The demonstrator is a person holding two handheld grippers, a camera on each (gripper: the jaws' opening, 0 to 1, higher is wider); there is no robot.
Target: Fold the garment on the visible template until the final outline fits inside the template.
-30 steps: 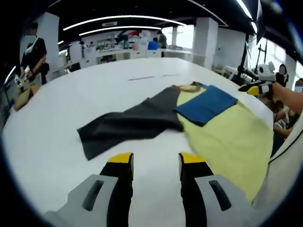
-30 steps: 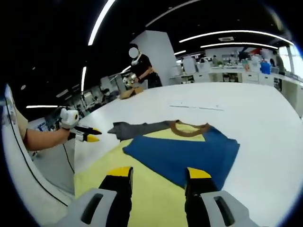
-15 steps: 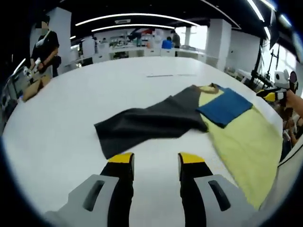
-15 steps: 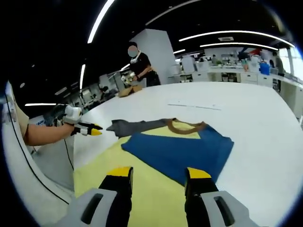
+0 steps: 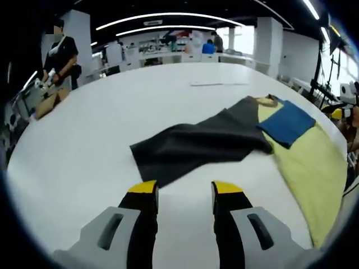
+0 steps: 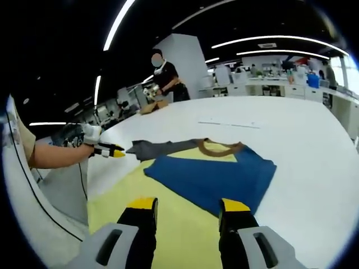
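Observation:
The garment lies on the white table (image 5: 112, 112). Its dark grey part (image 5: 202, 147) spreads off the yellow template (image 5: 305, 168), while its blue part (image 5: 287, 122) rests on the template. A tan collar (image 6: 219, 148) shows at the far end. My left gripper (image 5: 185, 190) is open, empty, and just short of the grey part's near edge. In the right gripper view the left gripper (image 6: 115, 151), held by a gloved hand, sits close to the tip of the grey part (image 6: 160, 148). My right gripper (image 6: 188, 204) hovers open over the template (image 6: 140, 196), short of the blue part (image 6: 219, 176).
A person (image 5: 59, 56) stands at the far side of the table beside a brown object (image 5: 47, 103). The same person (image 6: 165, 78) appears in the right gripper view. Desks and lights fill the background. The table edge (image 6: 84, 185) runs along the template's left side.
My left gripper has moved closer to the grey part's end. The right gripper has hardly moved. The garment lies as before.

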